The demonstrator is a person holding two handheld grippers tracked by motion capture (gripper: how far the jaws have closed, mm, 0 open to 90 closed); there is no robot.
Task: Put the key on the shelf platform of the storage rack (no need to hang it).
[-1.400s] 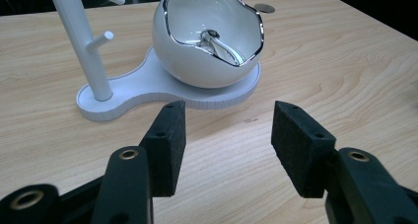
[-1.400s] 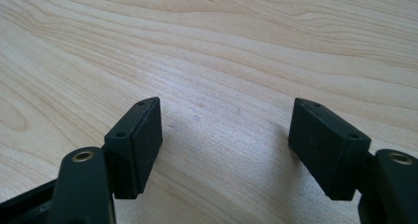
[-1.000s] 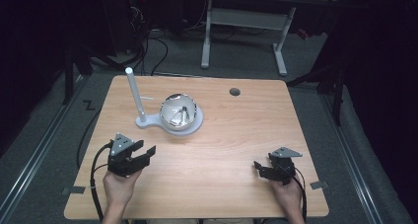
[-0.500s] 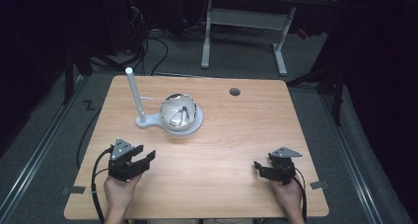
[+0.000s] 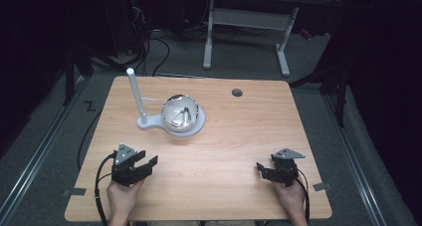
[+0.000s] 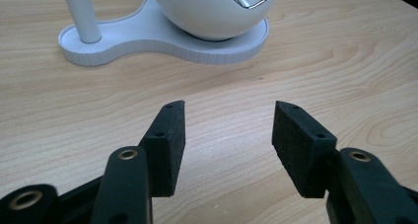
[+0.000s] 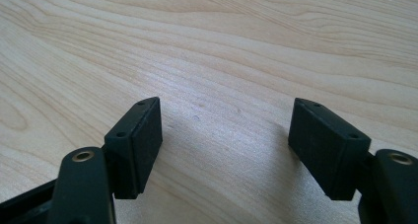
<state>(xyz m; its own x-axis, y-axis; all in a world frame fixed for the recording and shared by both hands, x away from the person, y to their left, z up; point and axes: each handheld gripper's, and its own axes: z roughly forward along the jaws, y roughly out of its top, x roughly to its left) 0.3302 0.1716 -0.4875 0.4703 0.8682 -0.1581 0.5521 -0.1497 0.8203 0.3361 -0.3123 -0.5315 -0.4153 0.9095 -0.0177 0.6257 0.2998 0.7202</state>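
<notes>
Left gripper (image 5: 144, 164) spread wide, empty, aimed at the bowl (image 6: 212, 9) just ahead. Right gripper (image 5: 266, 170) gapes too, likely waiting over bare table (image 7: 246, 46).

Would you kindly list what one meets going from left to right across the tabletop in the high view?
Left gripper → white upright post on its white base → shiny bowl → round hole in the table → right gripper.
</notes>
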